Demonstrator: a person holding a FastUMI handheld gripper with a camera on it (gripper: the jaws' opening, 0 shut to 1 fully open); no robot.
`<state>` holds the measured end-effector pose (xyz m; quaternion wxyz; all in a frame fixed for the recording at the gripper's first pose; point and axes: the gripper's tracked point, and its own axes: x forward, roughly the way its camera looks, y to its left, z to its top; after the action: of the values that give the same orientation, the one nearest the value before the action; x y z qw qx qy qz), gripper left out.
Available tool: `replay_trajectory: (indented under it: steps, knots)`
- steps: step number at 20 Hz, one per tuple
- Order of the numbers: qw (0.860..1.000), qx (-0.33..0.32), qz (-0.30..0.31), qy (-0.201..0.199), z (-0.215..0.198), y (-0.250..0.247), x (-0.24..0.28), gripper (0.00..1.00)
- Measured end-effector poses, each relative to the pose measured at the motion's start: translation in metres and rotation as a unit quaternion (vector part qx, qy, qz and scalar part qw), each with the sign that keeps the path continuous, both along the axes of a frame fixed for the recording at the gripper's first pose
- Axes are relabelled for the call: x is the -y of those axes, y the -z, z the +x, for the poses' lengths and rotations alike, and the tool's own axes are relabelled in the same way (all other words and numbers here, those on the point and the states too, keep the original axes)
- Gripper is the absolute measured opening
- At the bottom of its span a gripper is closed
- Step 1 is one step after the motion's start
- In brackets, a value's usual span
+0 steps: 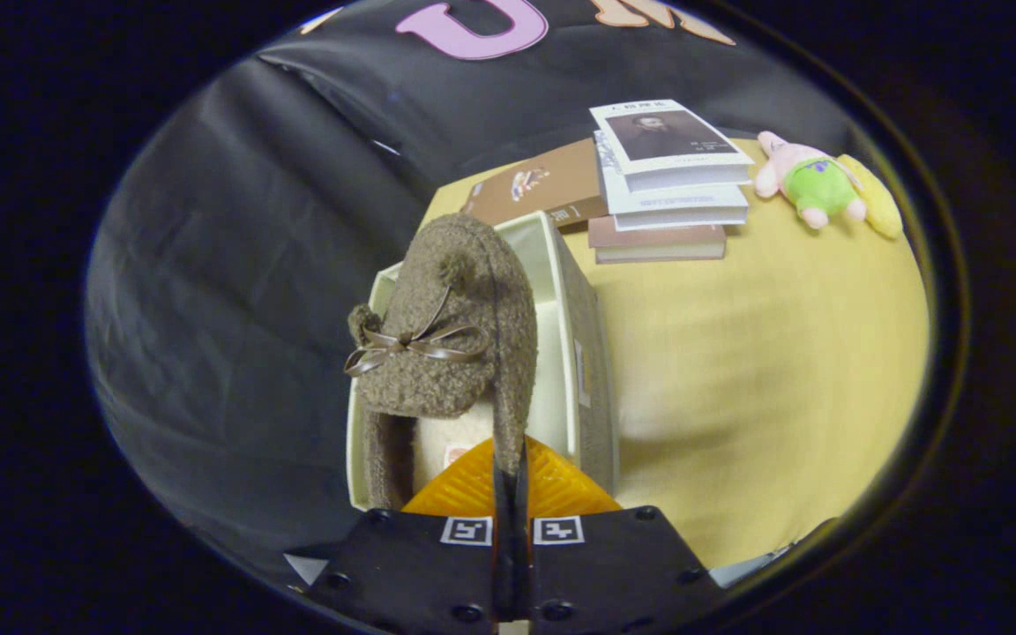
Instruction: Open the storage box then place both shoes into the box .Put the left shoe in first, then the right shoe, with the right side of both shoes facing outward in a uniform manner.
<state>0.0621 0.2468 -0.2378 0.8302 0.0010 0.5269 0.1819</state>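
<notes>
A brown fuzzy shoe (459,317) with a small brown bow hangs toe-forward from my gripper (511,472). The two orange fingers (552,489) are shut on the thin edge of its heel collar. The shoe's cream lining shows just ahead of the fingers. Directly under and beyond the shoe stands the open storage box (574,353), grey outside and cream inside, at the near-left corner of the yellow table (764,370). The shoe covers most of the box's opening, so the inside of the box is largely hidden.
A brown lid or flat board (543,185) lies beyond the box. A stack of books (667,185) sits next to it on the right. A pink and green plush toy (812,181) and a yellow one (874,194) lie at the far right.
</notes>
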Motion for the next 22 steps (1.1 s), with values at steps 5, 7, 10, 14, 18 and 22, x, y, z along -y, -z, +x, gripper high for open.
replay_trajectory:
  steps: [5, 7, 10, 14, 18, 22]
  knots:
    - [0.998, 0.024, -0.052, -0.026, -0.001, 0.013, -0.008, 0.03]
    - [0.998, 0.029, -0.053, -0.025, -0.001, 0.014, -0.01, 0.09]
    - [0.999, 0.033, -0.021, -0.016, -0.001, -0.001, -0.017, 0.17]
    - [0.998, 0.045, 0.033, -0.007, -0.005, -0.034, -0.023, 0.59]
    - [0.996, 0.08, 0.05, -0.005, -0.003, -0.059, -0.007, 1.0]
    - [0.987, 0.153, 0.054, 0.01, 0.014, -0.096, 0.033, 1.0]
